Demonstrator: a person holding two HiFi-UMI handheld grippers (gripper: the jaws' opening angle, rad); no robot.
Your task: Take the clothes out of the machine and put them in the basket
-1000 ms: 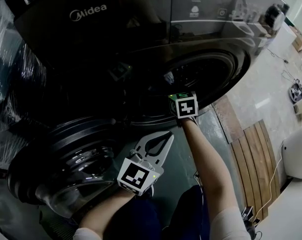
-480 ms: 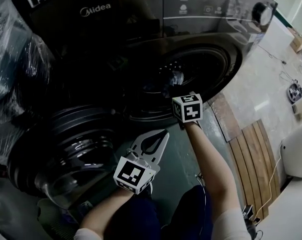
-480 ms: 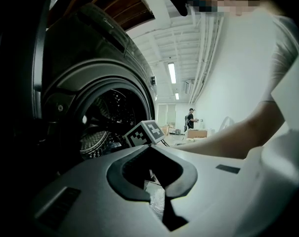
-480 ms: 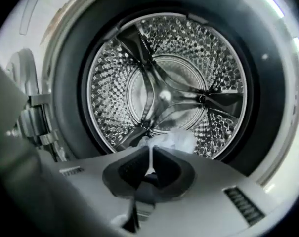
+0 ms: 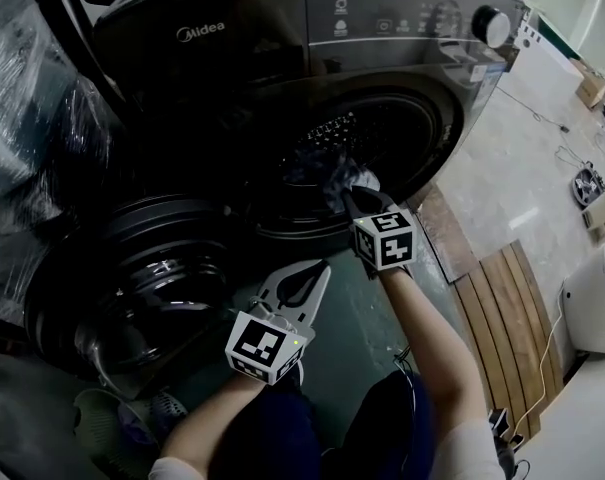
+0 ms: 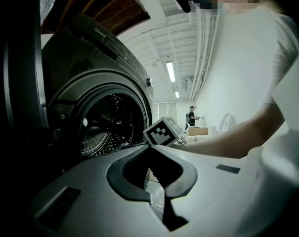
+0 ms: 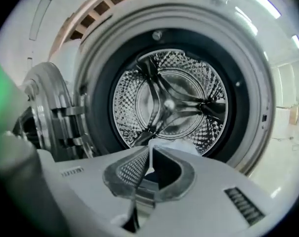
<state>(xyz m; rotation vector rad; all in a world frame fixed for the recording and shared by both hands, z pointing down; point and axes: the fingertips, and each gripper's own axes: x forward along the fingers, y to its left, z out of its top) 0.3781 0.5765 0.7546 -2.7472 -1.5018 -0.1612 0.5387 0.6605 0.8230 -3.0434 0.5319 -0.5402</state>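
While the left gripper (image 5: 323, 267) hangs nearest with jaws together and empty, the right gripper (image 7: 149, 148) is clamped on a pale garment (image 7: 181, 146) at its tips. Most of the cloth is hidden behind its jaws. Beyond gleams the drum (image 7: 171, 100), its bottom blocked from sight.

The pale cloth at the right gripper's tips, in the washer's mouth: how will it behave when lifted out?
The pale cloth looks crumpled and shapeless, so it is probably floppy and would hang from the right gripper. It fits between nearly shut jaws, so it is likely thin and light.
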